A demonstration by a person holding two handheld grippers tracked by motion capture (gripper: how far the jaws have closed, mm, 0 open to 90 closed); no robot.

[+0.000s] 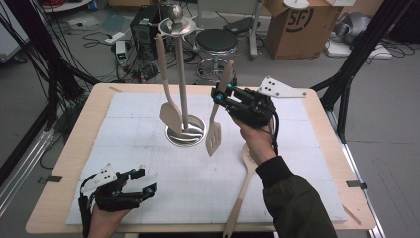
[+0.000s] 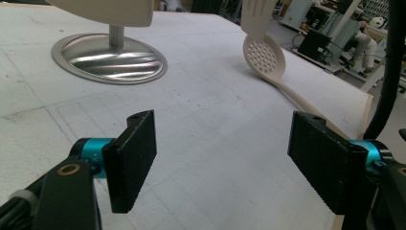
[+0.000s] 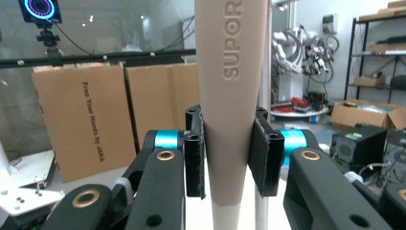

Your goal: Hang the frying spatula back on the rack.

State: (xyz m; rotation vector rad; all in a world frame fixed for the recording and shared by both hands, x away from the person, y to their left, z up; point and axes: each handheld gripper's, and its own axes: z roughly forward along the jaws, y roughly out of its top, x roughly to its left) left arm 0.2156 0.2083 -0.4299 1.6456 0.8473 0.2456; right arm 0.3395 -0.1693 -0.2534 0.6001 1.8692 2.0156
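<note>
Above the middle of the desk (image 1: 59, 163), right of the chrome utensil stand (image 1: 184, 130), hangs the slotted turner (image 1: 215, 136), head down and clear of the mat. My right hand-held gripper (image 1: 224, 94) clamps its handle; in the right gripper view the pads (image 3: 194, 158) press both flanks of the tapered handle (image 3: 230, 120), just above where the beige gives way to a paler section.

Handling, as I judge it: a light, stiff, nylon-like tool with a smooth, matte skin. Because the handle tapers, a grip here could let it slide or swing like a pendulum. A hold nearer the handle's wide part, squarely across the flat faces, seems safest to me. The thin slotted blade is the part I would keep from knocking against the stand.

My left hand-held gripper (image 1: 141, 182) rests at the near left with its jaws wide apart and nothing between them. A solid turner (image 1: 170, 111) already hangs on the stand, and a perforated spoon (image 1: 242, 186) lies on the mat at the near right, partly under my right forearm.

Surface: a white padded mat (image 1: 148, 198) ruled with a faint grid, soft and not slippery by the look of it, over a pale wooden top. Room: a workshop floor with cables, a round stool (image 1: 217, 42), a cardboard box (image 1: 302, 27) and black frame legs beyond the far edge.
</note>
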